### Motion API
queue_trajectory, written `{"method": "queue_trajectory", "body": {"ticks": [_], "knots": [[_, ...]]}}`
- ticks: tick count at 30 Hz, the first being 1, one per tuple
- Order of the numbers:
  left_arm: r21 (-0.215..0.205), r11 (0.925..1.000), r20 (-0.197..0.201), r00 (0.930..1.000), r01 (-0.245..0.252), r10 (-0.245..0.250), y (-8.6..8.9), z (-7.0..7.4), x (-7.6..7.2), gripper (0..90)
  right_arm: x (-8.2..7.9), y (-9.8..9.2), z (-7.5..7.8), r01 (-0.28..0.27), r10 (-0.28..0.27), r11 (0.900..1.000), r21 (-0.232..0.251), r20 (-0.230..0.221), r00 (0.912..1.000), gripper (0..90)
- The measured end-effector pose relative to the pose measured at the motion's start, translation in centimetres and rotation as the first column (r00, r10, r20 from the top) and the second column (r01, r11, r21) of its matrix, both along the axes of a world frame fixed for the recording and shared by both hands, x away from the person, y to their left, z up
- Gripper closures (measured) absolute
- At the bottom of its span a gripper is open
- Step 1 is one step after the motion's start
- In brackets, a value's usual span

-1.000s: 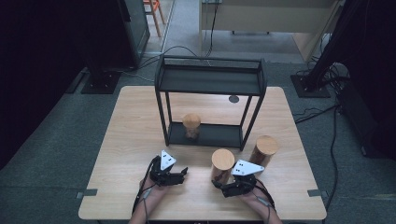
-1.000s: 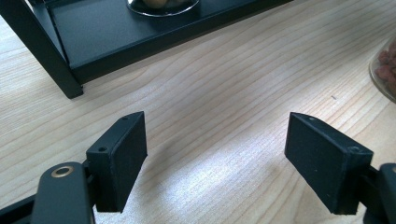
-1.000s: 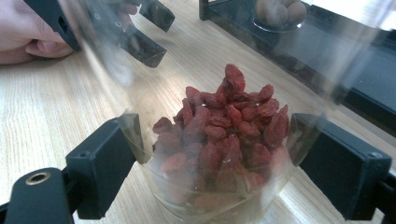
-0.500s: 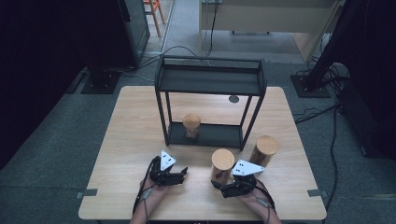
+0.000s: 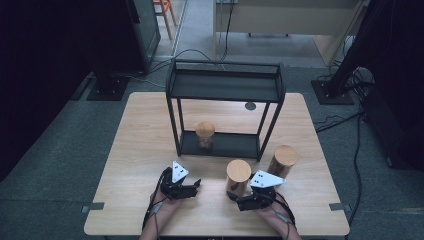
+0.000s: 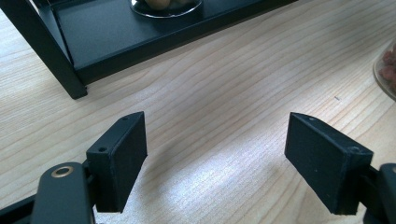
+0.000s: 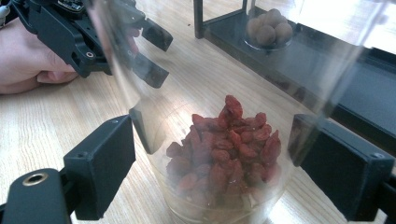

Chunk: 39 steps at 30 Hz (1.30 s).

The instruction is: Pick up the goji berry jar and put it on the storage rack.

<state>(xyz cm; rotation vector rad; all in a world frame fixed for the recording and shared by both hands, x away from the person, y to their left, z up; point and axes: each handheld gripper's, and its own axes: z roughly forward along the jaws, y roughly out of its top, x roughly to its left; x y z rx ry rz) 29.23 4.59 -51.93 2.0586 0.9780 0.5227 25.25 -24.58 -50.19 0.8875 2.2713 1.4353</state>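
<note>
The right gripper (image 7: 210, 172) sat with its jaws spread wide around the jar of red berries (image 7: 222, 149), which stood on the table (image 5: 135, 145) just in front of the black shelf (image 5: 225, 87); whether the pads touched the glass was hard to tell. The left gripper (image 6: 233, 154) was open too, over bare wood. The risk looked like slick glass: a low or off-centre squeeze could tip the tall jar or knock it into the second jar (image 5: 282, 161) nearby.
</note>
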Motion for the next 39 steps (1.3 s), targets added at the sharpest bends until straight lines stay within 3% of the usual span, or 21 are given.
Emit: {"method": "queue_trajectory", "body": {"ticks": [18, 29, 39], "knots": [[0.019, 0.9998, 0.024, 0.9997, 0.0, -0.001, -0.2, 0.0, -0.2, 21.4, 0.0, 0.2, 0.9, 0.018, -0.018, 1.0, 0.01, 0.018, 0.9997, 12.5], [0.021, 0.9998, 0.019, 0.9998, 0.002, -0.002, -0.2, 0.0, -0.2, 21.4, 0.1, 0.6, 1.5, 0.005, -0.005, 1.0, -0.003, 0.024, 0.9997, 12.6], [0.022, 0.9997, 0.02, 0.9998, 0.004, -0.004, -0.2, 0.0, -0.2, 21.4, 0.3, 0.6, 1.8, -0.002, 0.002, 1.0, 0.02, 0.002, 1.0, 14.5]]}}
